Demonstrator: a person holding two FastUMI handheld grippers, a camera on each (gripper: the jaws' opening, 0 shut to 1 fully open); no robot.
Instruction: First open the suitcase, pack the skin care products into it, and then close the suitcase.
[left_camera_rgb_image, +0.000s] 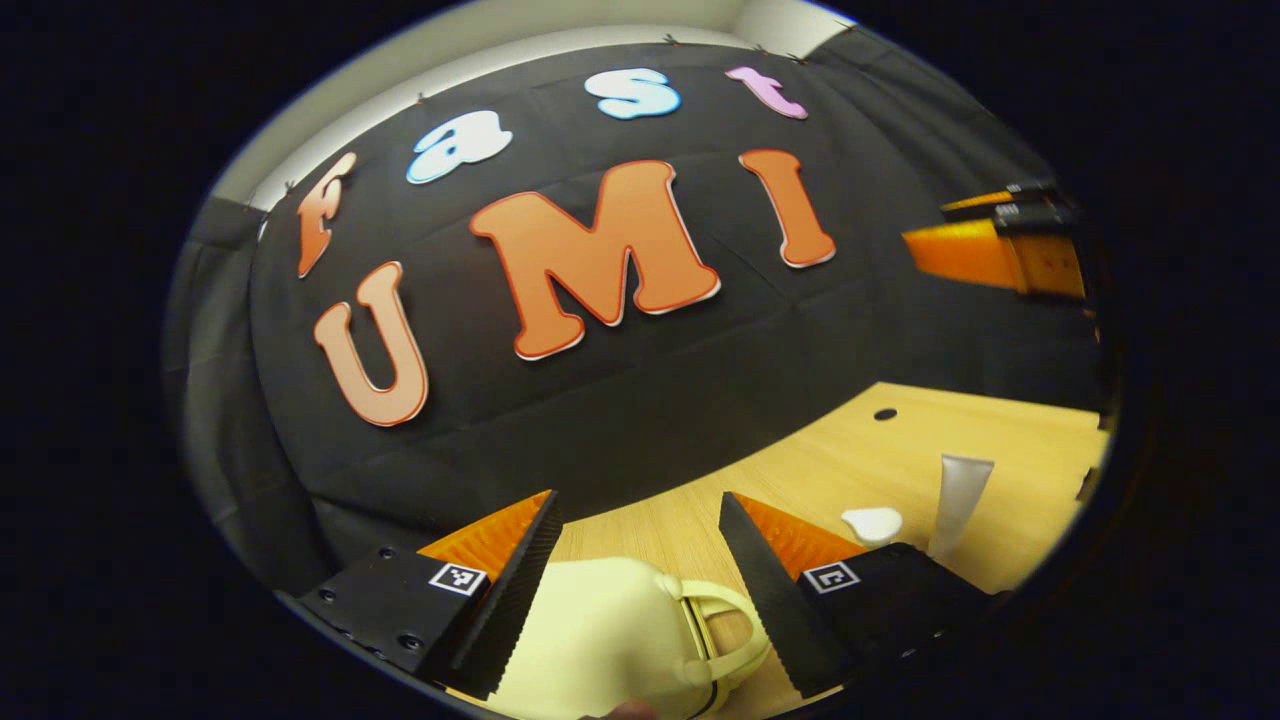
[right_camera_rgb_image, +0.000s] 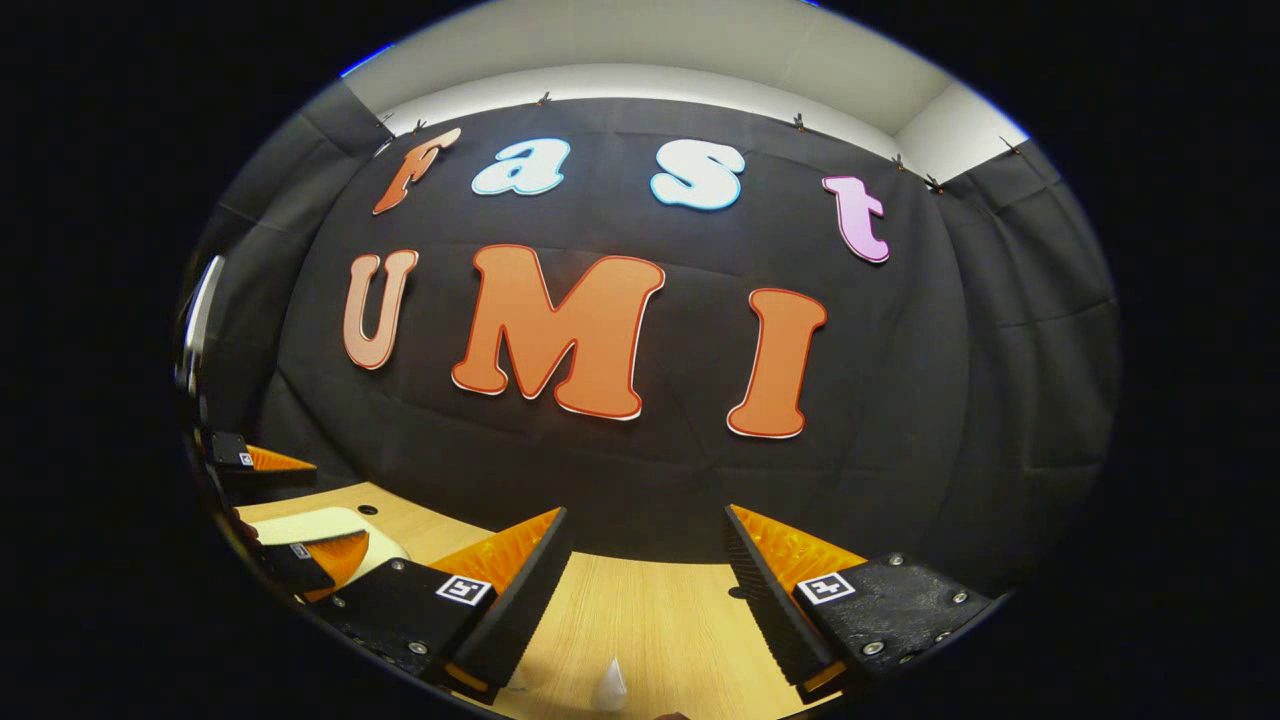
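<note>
Hovering wide open over the pale yellow suitcase (left_camera_rgb_image: 600, 640) on the table (left_camera_rgb_image: 880, 460), left hand-held gripper (left_camera_rgb_image: 640, 570) holding nothing. White tube (left_camera_rgb_image: 958, 500) and small white jar (left_camera_rgb_image: 873, 523) beside. Right hand-held gripper (right_camera_rgb_image: 645, 585) also wide open, empty.

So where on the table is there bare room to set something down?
Bare wood lies behind the suitcase, up to the black cloth wall, and around the small table hole. It is crowded where the white tube and white lump sit.

Left gripper (left_camera_rgb_image: 635, 540) and right gripper (right_camera_rgb_image: 645, 550) jaws spread.
</note>
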